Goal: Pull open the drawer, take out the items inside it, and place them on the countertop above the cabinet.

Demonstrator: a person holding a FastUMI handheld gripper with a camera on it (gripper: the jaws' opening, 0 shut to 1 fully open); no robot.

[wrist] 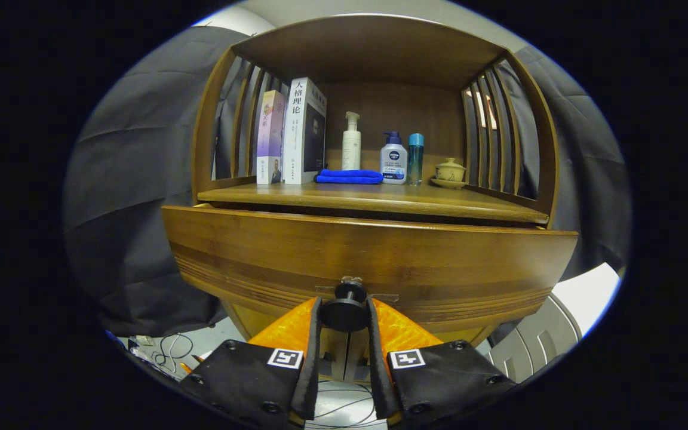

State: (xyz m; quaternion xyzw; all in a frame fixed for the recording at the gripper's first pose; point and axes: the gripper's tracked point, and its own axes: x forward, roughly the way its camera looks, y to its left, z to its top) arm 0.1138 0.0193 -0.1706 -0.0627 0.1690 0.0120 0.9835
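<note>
The gripper [344, 310] closes its two fingers on the round black knob [345, 313] of a wide brown wooden drawer [368, 257], which stands pulled partly out beneath the cabinet's wooden countertop [374, 197]. On that countertop, beyond the fingers, stand two upright books [291, 138], a folded blue cloth [350, 177], a white pump bottle [351, 143], a white-and-blue pump bottle [393, 159], a slim blue bottle [415, 157] and a small lidded tan teacup [450, 172]. The drawer's inside is hidden.

Dark cloth wall [135, 197] — pale floor [212, 343]
</note>
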